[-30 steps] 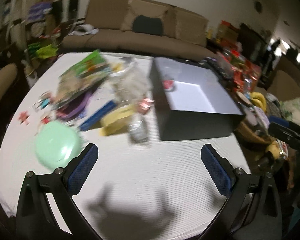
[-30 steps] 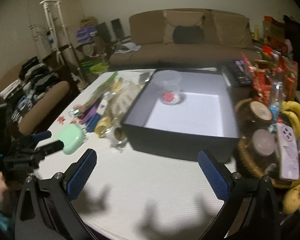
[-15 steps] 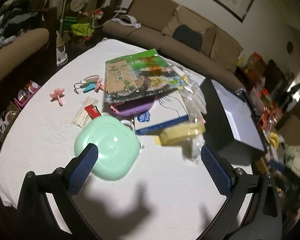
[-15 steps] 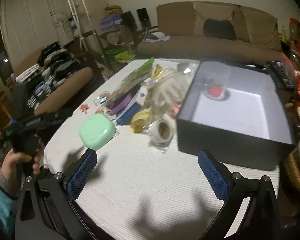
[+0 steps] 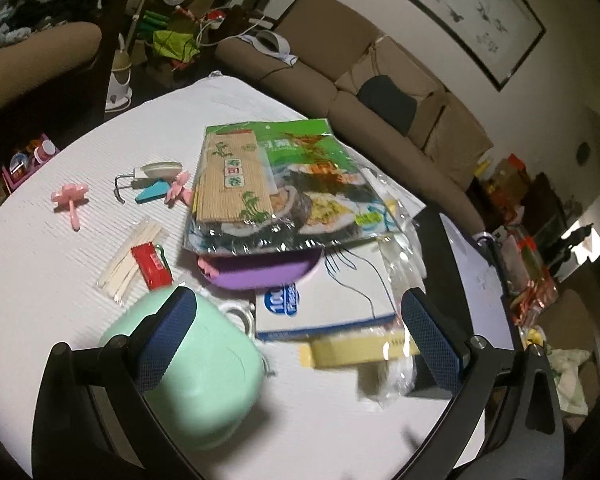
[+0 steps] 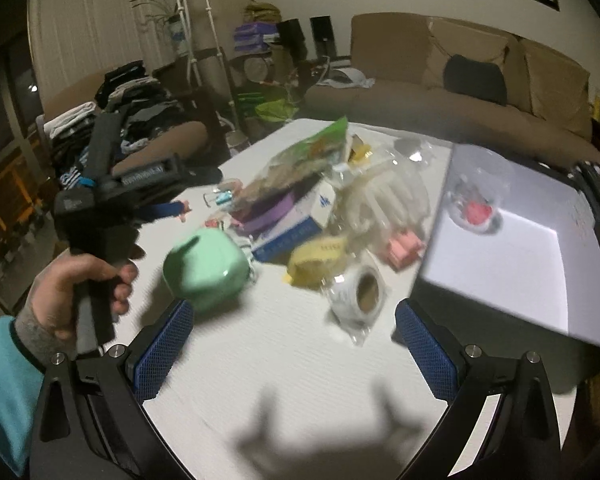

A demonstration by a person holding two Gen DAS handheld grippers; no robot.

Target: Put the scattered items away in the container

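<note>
Left wrist: my left gripper gapes wide, empty, over a mint case on the white table, seaweed pack beyond | Right wrist: my right gripper also wide, empty; tape roll just ahead, black box to the right, the case left beside my left hand.

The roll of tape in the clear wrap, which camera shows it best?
The right wrist view. There the roll of tape lies in full sight on the white table, its brown core facing the camera, just left of the dark box. The left wrist view shows only a blurred clear bundle by its right finger, too smeared to identify.
</note>
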